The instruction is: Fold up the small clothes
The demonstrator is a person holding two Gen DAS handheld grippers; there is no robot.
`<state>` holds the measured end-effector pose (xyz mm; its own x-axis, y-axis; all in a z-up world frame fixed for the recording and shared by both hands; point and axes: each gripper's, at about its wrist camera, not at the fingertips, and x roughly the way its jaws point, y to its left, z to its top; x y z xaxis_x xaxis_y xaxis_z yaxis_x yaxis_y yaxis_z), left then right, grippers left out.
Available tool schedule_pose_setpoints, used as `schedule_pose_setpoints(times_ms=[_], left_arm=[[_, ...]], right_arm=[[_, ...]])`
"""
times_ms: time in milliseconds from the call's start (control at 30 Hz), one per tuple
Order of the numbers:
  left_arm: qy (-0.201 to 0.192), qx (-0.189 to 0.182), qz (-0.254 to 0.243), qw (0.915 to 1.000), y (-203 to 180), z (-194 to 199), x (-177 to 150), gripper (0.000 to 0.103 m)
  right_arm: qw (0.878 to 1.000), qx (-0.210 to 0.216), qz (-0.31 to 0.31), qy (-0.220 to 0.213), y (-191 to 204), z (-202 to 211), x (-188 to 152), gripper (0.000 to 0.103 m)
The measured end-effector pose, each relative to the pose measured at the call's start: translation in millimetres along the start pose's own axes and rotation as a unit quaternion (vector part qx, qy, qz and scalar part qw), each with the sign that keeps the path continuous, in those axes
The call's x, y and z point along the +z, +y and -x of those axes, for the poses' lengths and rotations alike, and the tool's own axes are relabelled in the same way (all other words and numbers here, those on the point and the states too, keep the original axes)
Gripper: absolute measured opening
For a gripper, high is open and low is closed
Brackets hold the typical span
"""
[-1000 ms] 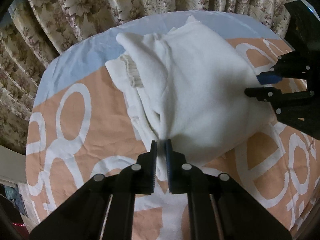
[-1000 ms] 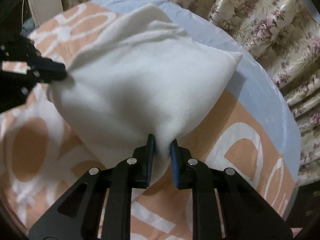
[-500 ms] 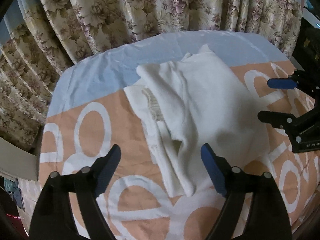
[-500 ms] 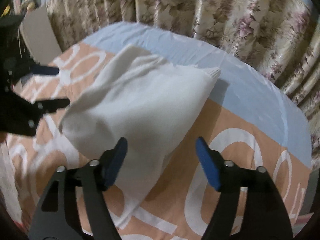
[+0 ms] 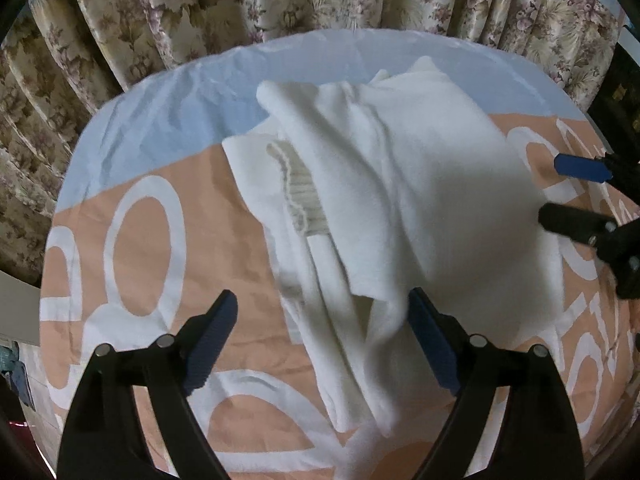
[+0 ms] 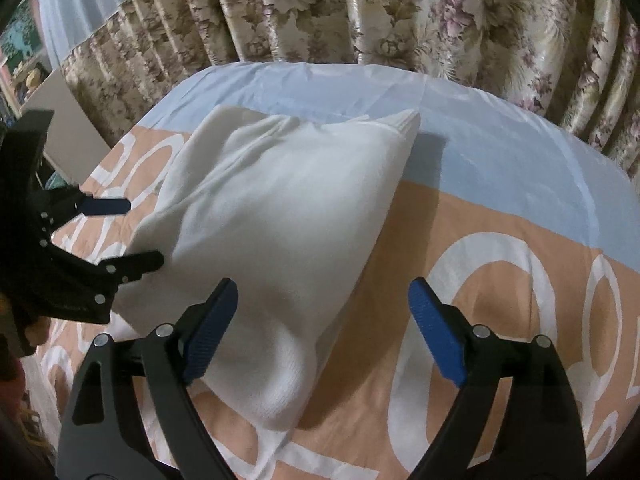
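The left hand-held gripper (image 5: 322,338) hangs over the near edge of the bed (image 5: 168,128). Its jaws are wide and opening, and the pads press on nothing, though the near end of the white garment (image 5: 420,184) lies between them. The garment rests folded over near the middle of the bed, with a ribbed cuff (image 5: 298,188) peeking out on its left side, probably a sleeve tucked in. The right hand-held gripper (image 6: 322,334) stands at the garment's right side, jaws also wide and opening, empty. Both seem to let go so that the fold can settle flat.
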<state>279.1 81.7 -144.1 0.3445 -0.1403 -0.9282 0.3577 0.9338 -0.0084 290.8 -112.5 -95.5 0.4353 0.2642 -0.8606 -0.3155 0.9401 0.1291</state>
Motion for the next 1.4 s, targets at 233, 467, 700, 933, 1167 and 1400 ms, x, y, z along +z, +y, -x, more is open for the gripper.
schedule_pose_setpoints(times_ms=[233, 467, 700, 933, 1167, 1400], left_arm=[[0.012, 0.011, -0.041, 0.9990, -6, -24, -6, 0.101], [0.042, -0.049, -0.009, 0.9979, 5, -36, -4, 0.102], [0.032, -0.100, -0.044, 0.9935, -4, -27, -5, 0.059], [0.031, -0.122, -0.050, 0.9908, 0, -21, -1, 0.030], [-0.005, -0.080, -0.055, 0.9953, -16, -1, -1, 0.023], [-0.048, -0.049, -0.049, 0.9965, -33, 40, 14, 0.023]], right_arm=[[1.000, -0.004, 0.011, 0.018, -1, -17, 3, 0.090], [0.998, 0.030, 0.010, 0.050, -1, -43, 6, 0.091], [0.996, 0.041, 0.037, 0.069, 13, -53, 3, 0.078], [0.995, 0.040, 0.059, 0.069, 16, -46, 9, 0.058], [0.995, 0.018, 0.099, 0.028, 32, -32, 13, 0.033], [0.992, 0.002, 0.112, -0.056, 35, 11, 17, 0.029]])
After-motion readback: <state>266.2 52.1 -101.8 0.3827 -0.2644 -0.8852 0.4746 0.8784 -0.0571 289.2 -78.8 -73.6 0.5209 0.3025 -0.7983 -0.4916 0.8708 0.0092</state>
